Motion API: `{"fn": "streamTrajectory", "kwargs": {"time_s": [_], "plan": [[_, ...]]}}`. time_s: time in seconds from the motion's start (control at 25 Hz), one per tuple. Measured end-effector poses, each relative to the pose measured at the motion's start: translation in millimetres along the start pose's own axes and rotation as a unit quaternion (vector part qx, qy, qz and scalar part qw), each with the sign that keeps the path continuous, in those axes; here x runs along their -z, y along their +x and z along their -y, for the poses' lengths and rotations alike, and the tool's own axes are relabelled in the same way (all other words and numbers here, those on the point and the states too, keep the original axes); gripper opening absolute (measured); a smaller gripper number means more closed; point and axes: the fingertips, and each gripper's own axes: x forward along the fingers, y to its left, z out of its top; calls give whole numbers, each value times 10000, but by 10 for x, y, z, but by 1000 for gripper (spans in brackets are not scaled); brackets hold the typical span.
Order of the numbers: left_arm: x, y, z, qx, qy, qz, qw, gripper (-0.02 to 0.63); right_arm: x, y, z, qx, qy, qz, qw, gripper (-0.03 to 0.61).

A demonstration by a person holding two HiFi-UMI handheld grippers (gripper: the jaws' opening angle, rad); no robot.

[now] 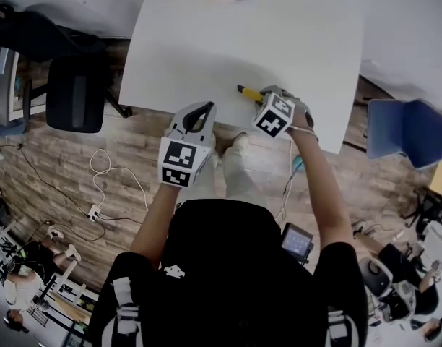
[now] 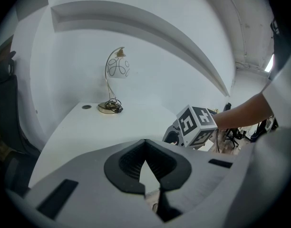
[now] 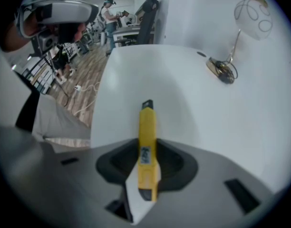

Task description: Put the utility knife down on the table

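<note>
My right gripper [image 3: 147,147] gripped utility knife [image 3: 146,125], held it low over table [image 1: 206,49]; contact unclear. Release not yet done. My left gripper [image 2: 145,145] was closed, empty.

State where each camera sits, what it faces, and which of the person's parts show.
Head view: on the head, steeply down at the white table; torso, both arms, left gripper, right gripper.
Left gripper view: on the left gripper, across the table at the lamp; own jaws, right forearm.
Right gripper view: on the right gripper, down at the table; jaws holding the utility knife.
Shared: both gripper views show the lamp.
</note>
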Motion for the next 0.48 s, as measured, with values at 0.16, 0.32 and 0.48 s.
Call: {"fn": "streamTrajectory", "kwargs": {"time_s": [0.16,0.32,0.48], "plan": [[27,4,0,17,5,-34,10000,15,11,23,9,-6,43,-38,10000,137],[27,5,-1,40,-9,-25,10000,15,4,22,7,0,62,-64,10000,137],[-2,-14,12,74,-10,0,10000,15,1,7,0,-3,2,-160,9999,138]]}}
